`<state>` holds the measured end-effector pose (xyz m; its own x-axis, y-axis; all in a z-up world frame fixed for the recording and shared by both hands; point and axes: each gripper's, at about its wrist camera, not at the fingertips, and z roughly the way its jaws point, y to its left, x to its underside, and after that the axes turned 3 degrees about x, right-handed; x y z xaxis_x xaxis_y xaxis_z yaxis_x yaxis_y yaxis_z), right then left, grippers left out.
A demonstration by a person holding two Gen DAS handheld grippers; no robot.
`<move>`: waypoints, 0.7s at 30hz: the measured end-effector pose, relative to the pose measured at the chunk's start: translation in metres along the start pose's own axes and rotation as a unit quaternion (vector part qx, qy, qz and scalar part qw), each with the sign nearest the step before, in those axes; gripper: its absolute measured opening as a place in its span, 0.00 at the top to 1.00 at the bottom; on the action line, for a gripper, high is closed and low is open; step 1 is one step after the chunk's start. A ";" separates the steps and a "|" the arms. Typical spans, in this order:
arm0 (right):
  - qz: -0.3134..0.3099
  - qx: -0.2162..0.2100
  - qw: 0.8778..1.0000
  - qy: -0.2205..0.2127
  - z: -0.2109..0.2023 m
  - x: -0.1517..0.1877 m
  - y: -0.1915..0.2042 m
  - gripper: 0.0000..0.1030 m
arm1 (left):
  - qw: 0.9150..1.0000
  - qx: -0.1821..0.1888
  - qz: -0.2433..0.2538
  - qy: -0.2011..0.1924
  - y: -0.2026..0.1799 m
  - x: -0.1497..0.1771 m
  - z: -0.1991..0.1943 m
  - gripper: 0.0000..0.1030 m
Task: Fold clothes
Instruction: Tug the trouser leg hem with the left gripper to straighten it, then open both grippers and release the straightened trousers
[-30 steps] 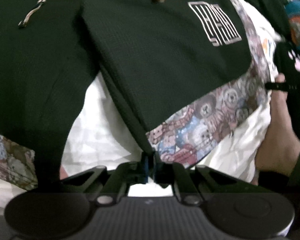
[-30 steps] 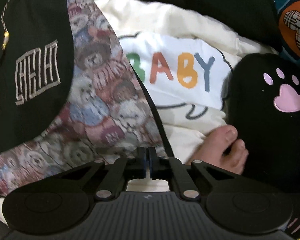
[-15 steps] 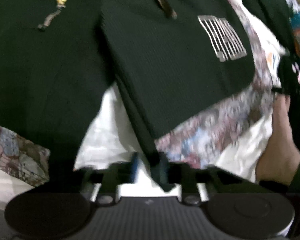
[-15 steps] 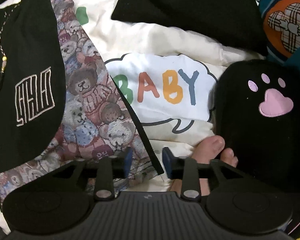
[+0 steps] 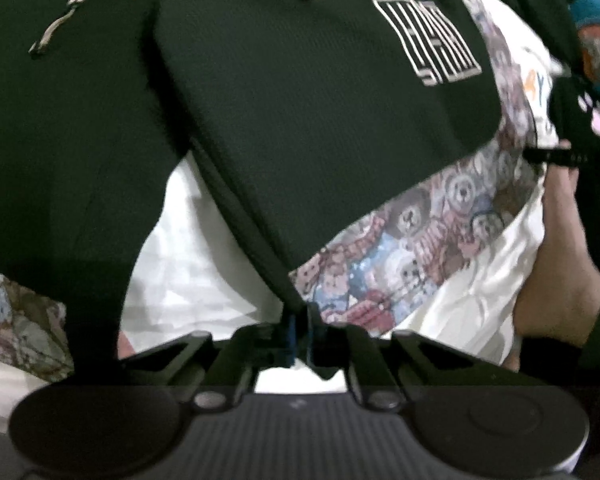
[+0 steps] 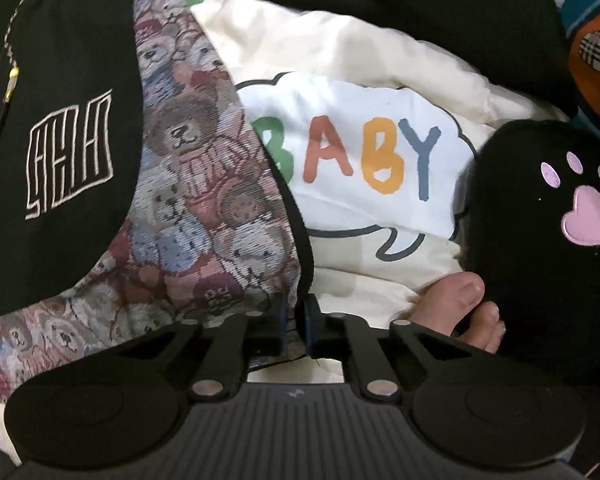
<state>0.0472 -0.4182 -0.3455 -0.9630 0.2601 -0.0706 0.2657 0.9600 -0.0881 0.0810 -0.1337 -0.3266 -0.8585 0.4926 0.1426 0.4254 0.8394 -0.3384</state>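
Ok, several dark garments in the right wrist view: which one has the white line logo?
The dark shorts on the far left, trimmed with teddy-bear fabric. The black item on the right has a pink paw instead, and the black cloth at the top is plain.

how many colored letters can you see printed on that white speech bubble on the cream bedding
4, in a row on the white speech bubble: green B partly hidden by the teddy-bear fabric, red A, yellow B, blue Y.

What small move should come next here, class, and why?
Probably lift both grippers together and carry the hem up toward the drawstring end to fold it. The left gripper has its jaws shut on the dark garment at its lower corner, and the right gripper pinches the black-edged corner of the bear fabric, so both corners look held.
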 end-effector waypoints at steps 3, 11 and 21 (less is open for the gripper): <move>0.000 0.000 1.000 -0.002 -0.009 -0.002 0.003 0.94 | 1.000 0.000 0.000 0.001 0.000 0.001 -0.003 0.96; 0.001 0.002 1.000 -0.009 -0.032 -0.007 0.010 0.77 | 1.000 -0.011 0.011 -0.010 -0.005 -0.002 -0.029 0.65; -0.001 0.004 1.000 -0.019 -0.058 -0.017 0.021 0.55 | 0.997 -0.017 0.004 -0.078 0.024 -0.012 -0.114 0.62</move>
<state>0.0667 -0.3968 -0.2887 -0.9613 0.2534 -0.1080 0.2638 0.9598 -0.0956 0.1340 -0.0928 -0.2303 -0.8883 0.4592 -0.0062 0.4387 0.8445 -0.3073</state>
